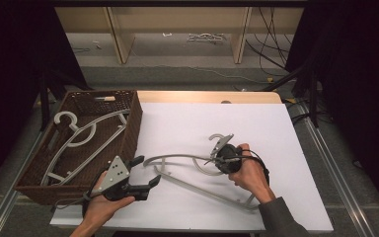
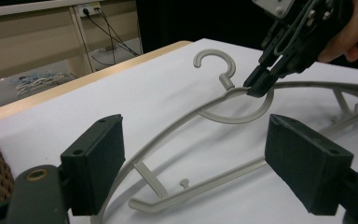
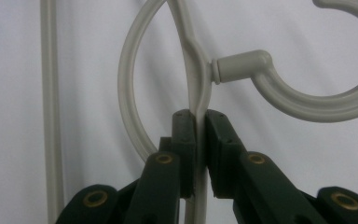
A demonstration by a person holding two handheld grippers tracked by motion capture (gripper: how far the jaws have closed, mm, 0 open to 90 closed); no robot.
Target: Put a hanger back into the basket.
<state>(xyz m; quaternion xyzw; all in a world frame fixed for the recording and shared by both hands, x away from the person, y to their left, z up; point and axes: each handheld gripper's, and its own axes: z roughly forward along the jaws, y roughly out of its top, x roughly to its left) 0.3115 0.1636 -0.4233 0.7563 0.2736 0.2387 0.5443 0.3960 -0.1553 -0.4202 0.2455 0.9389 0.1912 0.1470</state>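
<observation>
Left gripper (image 1: 145, 173) near table's (image 1: 286, 207) front-left edge, jaws wide, holding nothing. Right gripper (image 3: 200, 140) clamped tight on hanger (image 1: 197, 187) near its neck. Hanger pale grey plastic, curved hook, lower bar with notches, lying mid-table right of basket (image 1: 133, 123). Basket holds similar hangers (image 1: 84, 133).

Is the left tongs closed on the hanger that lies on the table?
No, the left tongs is wide open, and the hanger lies between its pads untouched.
</observation>
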